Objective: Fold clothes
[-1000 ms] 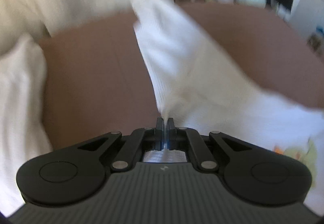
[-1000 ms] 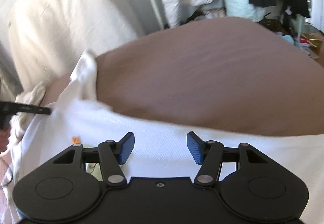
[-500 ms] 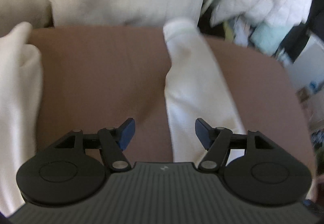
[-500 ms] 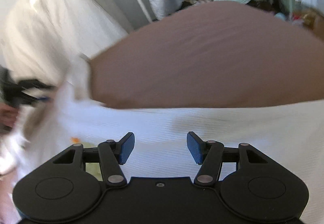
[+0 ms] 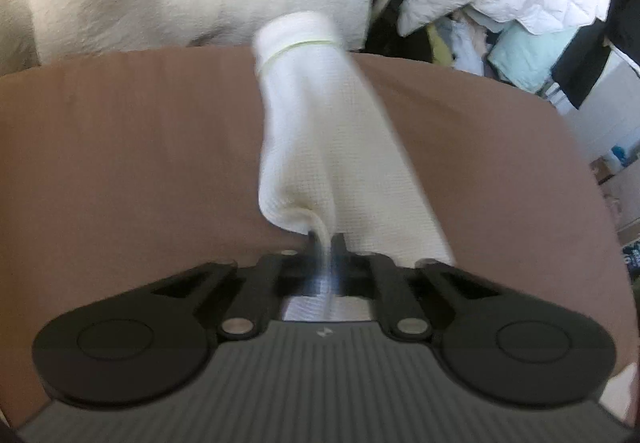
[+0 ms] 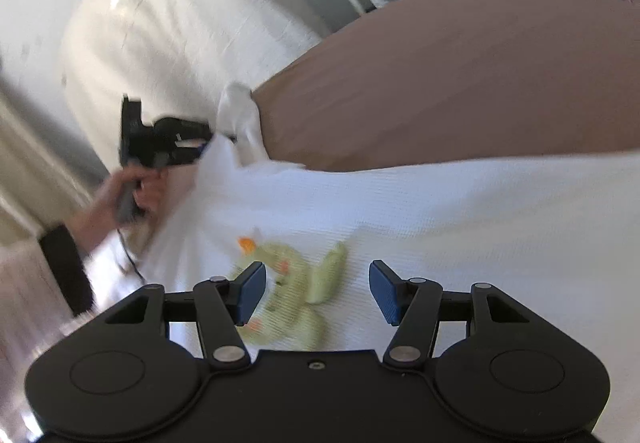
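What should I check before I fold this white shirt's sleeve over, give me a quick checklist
1. Left gripper shut on the sleeve: ok, a pinch of cloth sits between its closed jaws.
2. Right gripper free: ok, jaws open and holding nothing, over the shirt near the green print.
3. Sleeve clear to fold: ok, it lies along the brown bed cover with nothing on it.
4. Shirt body flat: cannot tell, the picture is blurred and only part of it shows.
5. Grip secure enough: cannot tell, only a small edge is caught.
6. Space on the cover beyond the shirt: ok, it shows bare.
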The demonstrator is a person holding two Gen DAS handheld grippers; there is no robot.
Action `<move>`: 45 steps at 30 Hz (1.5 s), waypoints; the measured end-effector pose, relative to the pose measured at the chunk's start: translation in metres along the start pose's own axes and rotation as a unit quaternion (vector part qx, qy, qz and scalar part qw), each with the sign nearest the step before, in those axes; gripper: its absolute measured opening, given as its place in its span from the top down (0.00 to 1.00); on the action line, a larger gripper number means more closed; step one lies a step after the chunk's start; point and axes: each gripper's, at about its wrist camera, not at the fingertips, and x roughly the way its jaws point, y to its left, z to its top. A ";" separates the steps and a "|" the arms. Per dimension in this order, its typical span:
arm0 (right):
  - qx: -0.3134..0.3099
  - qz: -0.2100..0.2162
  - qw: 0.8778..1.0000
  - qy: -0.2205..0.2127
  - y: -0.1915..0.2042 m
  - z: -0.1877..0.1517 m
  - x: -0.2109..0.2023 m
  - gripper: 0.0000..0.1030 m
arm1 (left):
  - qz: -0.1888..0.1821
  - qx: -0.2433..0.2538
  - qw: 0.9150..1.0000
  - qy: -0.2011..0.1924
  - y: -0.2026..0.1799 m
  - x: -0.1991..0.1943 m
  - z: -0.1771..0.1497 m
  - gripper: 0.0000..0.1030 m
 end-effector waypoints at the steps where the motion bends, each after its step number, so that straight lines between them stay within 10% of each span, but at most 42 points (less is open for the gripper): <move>1: 0.007 0.012 1.000 -0.006 0.002 0.002 0.001 0.39 | 0.001 0.011 1.000 -0.013 -0.008 -0.008 0.004 0.96; 6: 0.009 0.050 0.999 -0.007 0.026 0.005 0.025 0.39 | -0.065 0.049 0.991 -0.104 -0.057 -0.082 0.025 0.96; 11: 0.014 0.085 0.996 0.001 0.047 0.000 0.045 0.39 | -0.171 0.072 0.959 -0.213 -0.093 -0.180 0.020 0.96; 17: 0.005 0.071 0.997 0.010 0.059 -0.011 0.074 0.39 | -0.277 0.085 0.938 -0.192 -0.089 -0.246 -0.044 0.95; 21: 0.048 0.061 0.997 0.006 0.043 -0.017 0.072 0.39 | -0.237 0.055 0.965 -0.101 -0.054 -0.240 -0.134 0.95; 23: 0.047 0.009 0.999 0.013 0.043 -0.019 0.066 0.39 | -0.147 0.050 0.988 -0.025 -0.037 -0.215 -0.180 0.94; 25: 0.018 -0.076 0.997 0.012 0.062 -0.022 0.054 0.37 | -0.017 0.095 0.993 0.070 -0.033 -0.179 -0.219 0.95; 36: -0.084 -0.022 0.996 -0.015 0.129 -0.055 0.044 0.37 | -0.058 0.023 0.997 0.052 0.016 -0.190 -0.269 0.78; 45: 0.002 -0.008 1.000 0.019 0.122 -0.035 0.096 0.28 | -0.069 0.054 0.993 0.079 0.026 -0.178 -0.266 0.74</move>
